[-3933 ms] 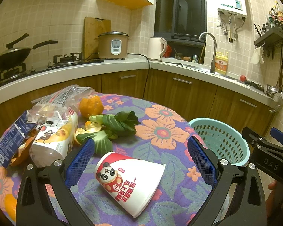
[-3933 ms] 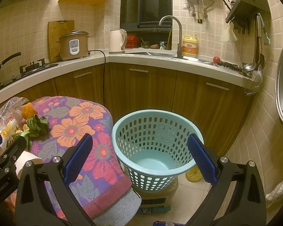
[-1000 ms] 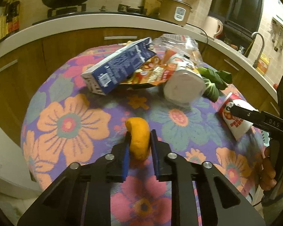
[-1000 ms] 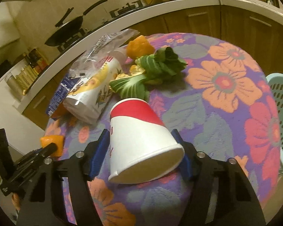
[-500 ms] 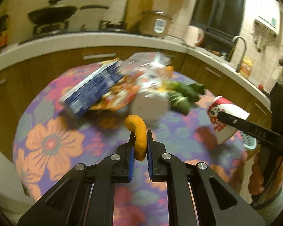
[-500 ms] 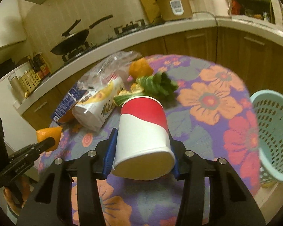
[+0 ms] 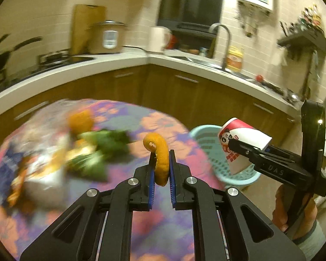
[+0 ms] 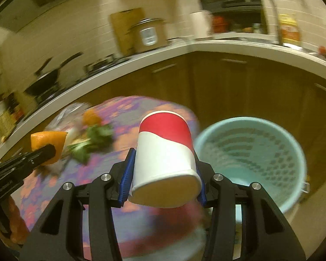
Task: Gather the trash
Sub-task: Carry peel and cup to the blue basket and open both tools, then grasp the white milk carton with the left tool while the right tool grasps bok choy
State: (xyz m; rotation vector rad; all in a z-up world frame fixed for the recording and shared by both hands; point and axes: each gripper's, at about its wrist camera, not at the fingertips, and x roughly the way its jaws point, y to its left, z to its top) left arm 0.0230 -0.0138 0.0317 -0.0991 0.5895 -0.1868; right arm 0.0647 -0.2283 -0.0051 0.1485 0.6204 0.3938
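left gripper [image 7: 160,167] clamped the orange peel [image 7: 159,161], right gripper [image 8: 163,174] squeezed the paper cup [image 8: 164,158] beside the basket [image 8: 250,158]; that thin peel hold looked ready to slip mid-swing.

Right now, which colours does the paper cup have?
The paper cup is red above, white below; clearest in the right wrist view.

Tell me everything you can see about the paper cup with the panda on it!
The paper cup is white with a red band round its closed bottom, and a cartoon panda and red writing on its side. It looks like thin, stiff paper, undented. It lies tipped on its side in the air, open mouth facing the right wrist camera. The right gripper squeezes it between blue pads; nothing else touches it. The blue basket sits just beyond.
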